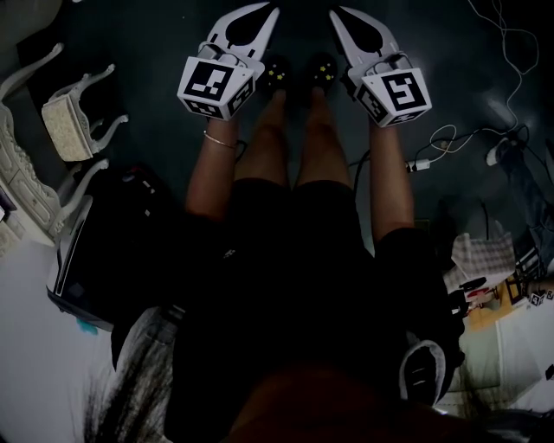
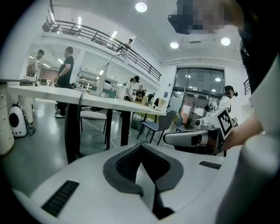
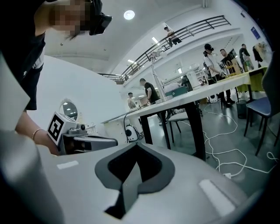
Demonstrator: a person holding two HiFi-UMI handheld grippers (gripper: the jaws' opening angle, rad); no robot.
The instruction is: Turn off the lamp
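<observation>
Left tool [image 1: 262, 12] jaws pressed together, empty, right tool [image 1: 339, 16] likewise closed on nothing, thin white bent-arm lamp [image 3: 153, 78] standing on the far counter [image 3: 192, 97], detail too small

Left gripper [image 1: 267, 12] and right gripper [image 1: 338, 17] side by side, jaws together

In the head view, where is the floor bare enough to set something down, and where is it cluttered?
Bare dark floor runs from the white stool to the left gripper, and on ahead of the shoes. Crowded: cables at right, black case at left, small clutter lower right.
</observation>
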